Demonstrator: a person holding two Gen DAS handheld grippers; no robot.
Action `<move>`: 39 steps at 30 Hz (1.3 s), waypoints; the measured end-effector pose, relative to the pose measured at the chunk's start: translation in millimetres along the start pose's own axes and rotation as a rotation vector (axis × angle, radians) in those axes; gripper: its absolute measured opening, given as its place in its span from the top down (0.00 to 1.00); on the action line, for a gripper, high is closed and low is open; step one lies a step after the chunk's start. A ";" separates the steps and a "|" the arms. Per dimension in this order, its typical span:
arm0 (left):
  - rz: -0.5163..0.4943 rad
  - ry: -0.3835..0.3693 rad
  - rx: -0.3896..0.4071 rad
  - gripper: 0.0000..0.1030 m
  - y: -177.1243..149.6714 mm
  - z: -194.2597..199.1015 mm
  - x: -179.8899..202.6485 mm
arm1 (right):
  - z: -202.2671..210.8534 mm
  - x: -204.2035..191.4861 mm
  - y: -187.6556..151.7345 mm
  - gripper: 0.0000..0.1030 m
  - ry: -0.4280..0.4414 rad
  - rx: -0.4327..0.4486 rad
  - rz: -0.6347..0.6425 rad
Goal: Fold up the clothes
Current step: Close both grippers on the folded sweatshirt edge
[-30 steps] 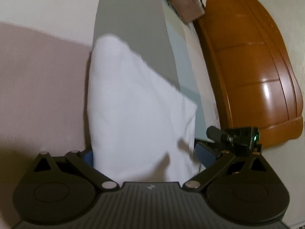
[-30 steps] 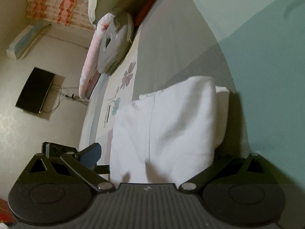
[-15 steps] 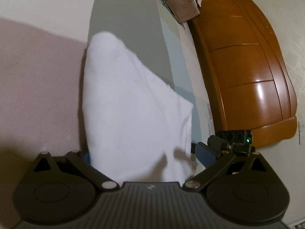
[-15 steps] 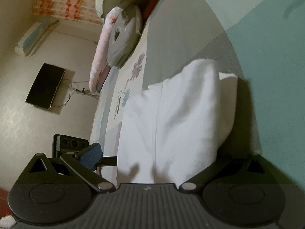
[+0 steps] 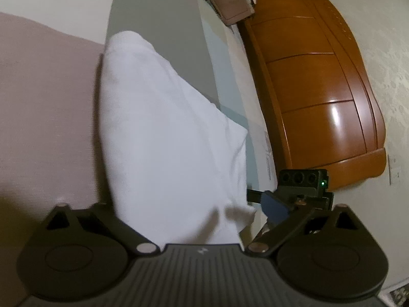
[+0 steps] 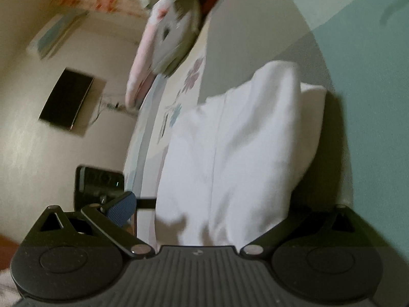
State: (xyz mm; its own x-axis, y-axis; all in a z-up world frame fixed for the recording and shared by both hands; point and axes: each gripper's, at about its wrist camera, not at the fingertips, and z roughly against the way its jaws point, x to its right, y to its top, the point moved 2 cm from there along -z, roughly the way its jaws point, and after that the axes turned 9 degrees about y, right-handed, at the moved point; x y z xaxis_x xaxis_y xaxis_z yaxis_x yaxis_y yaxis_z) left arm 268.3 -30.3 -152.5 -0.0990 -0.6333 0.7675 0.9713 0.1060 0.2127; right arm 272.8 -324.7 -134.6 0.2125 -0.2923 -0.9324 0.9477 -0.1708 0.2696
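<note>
Garment: white cloth (image 5: 163, 138) lies on our bed (image 5: 43, 97), long axis running away from both claws toward the headboard (image 5: 322, 81).
Left claw (image 5: 189, 204): fingers wide but closing, cloth's near edge between them, pads not visibly pressing.
Right claw (image 6: 217, 202): spread wide, cloth between, no grip visible.
Nearer hand: neither; both straddle the near edge.

1. Folded garment (image 5: 163, 133) lies on bed (image 5: 46, 97), betw. both grippers.
2. Headboard (image 5: 319, 84) right of bed in left-wrist view.
3. Pillow (image 6: 163, 41) at far end; wall TV (image 6: 66, 98) left of it.
</note>
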 end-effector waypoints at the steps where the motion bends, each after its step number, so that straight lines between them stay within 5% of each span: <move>1: -0.001 0.007 0.001 0.14 2.7 -1.0 -0.4 | 1.1 1.5 -0.1 0.01 0.007 -0.003 0.006; 10: -0.007 0.033 0.014 0.27 -0.3 5.5 -7.5 | 1.6 -1.5 -1.5 0.05 -0.032 0.009 0.048; 24: -0.063 0.034 0.018 0.27 -6.5 6.6 -2.4 | 3.2 -0.1 -2.4 0.05 -0.032 0.009 0.011; 29: -0.077 0.037 0.005 0.28 -1.9 5.7 -3.6 | 10.5 12.7 1.8 0.26 -0.022 0.025 -0.009; 34: -0.054 0.029 0.020 0.28 4.1 2.3 -3.6 | 18.5 31.7 3.6 0.61 -0.034 0.067 -0.084; 39: -0.045 0.037 0.002 0.28 -10.8 14.3 -3.6 | 20.4 27.7 -6.6 0.59 -0.050 0.086 -0.088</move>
State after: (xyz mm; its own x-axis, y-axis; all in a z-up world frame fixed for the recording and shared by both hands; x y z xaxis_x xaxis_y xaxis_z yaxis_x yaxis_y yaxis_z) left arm 255.0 -18.2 -148.9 -0.1344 -0.6655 0.7342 0.9658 0.0779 0.2474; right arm 267.5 -350.9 -157.3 0.1149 -0.3186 -0.9409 0.9379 -0.2774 0.2085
